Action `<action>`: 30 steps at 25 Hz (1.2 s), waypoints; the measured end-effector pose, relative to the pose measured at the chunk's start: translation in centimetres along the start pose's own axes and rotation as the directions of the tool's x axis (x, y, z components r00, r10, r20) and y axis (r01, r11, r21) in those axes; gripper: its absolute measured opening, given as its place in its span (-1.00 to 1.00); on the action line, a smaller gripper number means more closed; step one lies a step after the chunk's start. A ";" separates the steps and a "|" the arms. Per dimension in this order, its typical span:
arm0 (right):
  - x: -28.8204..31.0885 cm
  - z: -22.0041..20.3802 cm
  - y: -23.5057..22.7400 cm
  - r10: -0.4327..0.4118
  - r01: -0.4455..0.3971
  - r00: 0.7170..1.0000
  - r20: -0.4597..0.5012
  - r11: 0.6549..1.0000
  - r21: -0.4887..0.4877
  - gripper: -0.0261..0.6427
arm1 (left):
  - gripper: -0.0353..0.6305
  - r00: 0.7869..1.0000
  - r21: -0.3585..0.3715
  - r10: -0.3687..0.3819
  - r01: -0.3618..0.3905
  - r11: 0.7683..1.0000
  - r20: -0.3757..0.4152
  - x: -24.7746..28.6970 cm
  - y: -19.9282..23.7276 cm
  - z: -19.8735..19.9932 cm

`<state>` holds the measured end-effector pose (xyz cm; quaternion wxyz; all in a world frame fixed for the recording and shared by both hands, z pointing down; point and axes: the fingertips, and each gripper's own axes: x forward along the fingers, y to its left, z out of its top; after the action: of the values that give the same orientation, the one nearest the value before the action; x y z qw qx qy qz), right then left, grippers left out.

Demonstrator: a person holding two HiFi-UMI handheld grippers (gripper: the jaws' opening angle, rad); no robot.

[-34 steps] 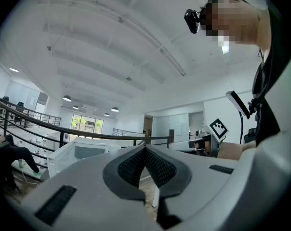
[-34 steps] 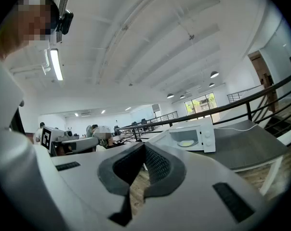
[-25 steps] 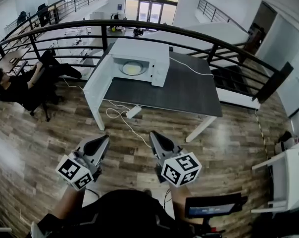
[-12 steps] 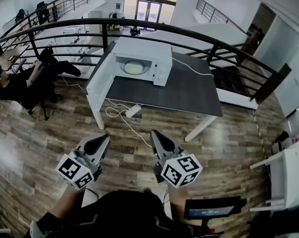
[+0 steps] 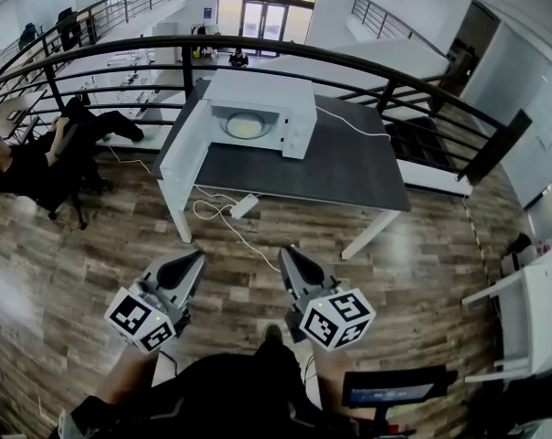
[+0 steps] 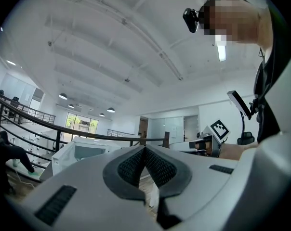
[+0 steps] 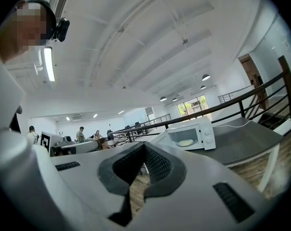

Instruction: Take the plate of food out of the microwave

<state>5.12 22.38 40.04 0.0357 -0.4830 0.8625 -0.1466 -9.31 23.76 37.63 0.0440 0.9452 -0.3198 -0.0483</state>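
Microwave [image 5: 258, 110] is what catches the eye, white, standing at the far left end of the dark worktop [image 5: 340, 167], roughly twelve o'clock from where the person stands. Its door [image 5: 183, 149] is swung wide open toward nine o'clock, past the worktop's edge. Inside the lit cavity the plate of food [image 5: 245, 127] lies flat on the floor of the oven, pale yellow and round, untouched.

Both pairs of tongs are well apart from it, held low over the wooden floor [image 5: 84, 236] close to the person's body. The left tongs [image 5: 196, 258] sit at about seven o'clock in the head view and the right tongs [image 5: 285, 252] at about five, each pointing forward toward the worktop. In each gripper view the ribbed dark pads meet at the tip with nothing between them, so the jaws are pressed together on both sides and carry nothing.

A white cable [image 5: 349, 124] runs from the microwave across the worktop toward three o'clock. Under the worktop a white power strip [image 5: 245, 206] lies on the floor among loops of cord. A dark curved railing [image 5: 367, 67] passes behind the worktop, and off at nine o'clock a seated person [image 5: 29, 158] in dark clothes leans back in a chair with legs stretched out.
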 end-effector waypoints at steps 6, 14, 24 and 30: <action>2.8 1.1 -1.5 0.035 -0.035 0.999 0.001 0.999 0.004 -0.92 | -0.89 1.000 0.008 0.028 -0.028 1.000 0.001 1.8 2.1 0.4; 7.0 3.1 -6.1 0.082 -0.082 0.997 -0.009 0.997 -0.004 -0.92 | -0.89 0.997 0.029 0.075 -0.075 0.997 -0.007 6.8 4.9 0.8; 11.2 5.2 -11.3 0.150 -0.149 0.988 -0.036 0.989 0.009 -0.92 | -0.89 0.991 0.021 0.132 -0.131 0.991 -0.021 12.9 7.9 1.0; 13.1 5.9 -14.6 0.185 -0.185 0.982 -0.043 0.983 0.013 -0.92 | -0.89 0.990 0.015 0.142 -0.142 0.990 0.001 16.6 8.7 1.0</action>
<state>11.33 2.87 39.65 0.0324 -0.3973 0.9035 -0.1574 -1.56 6.73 36.59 0.0402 0.9204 -0.3866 -0.0424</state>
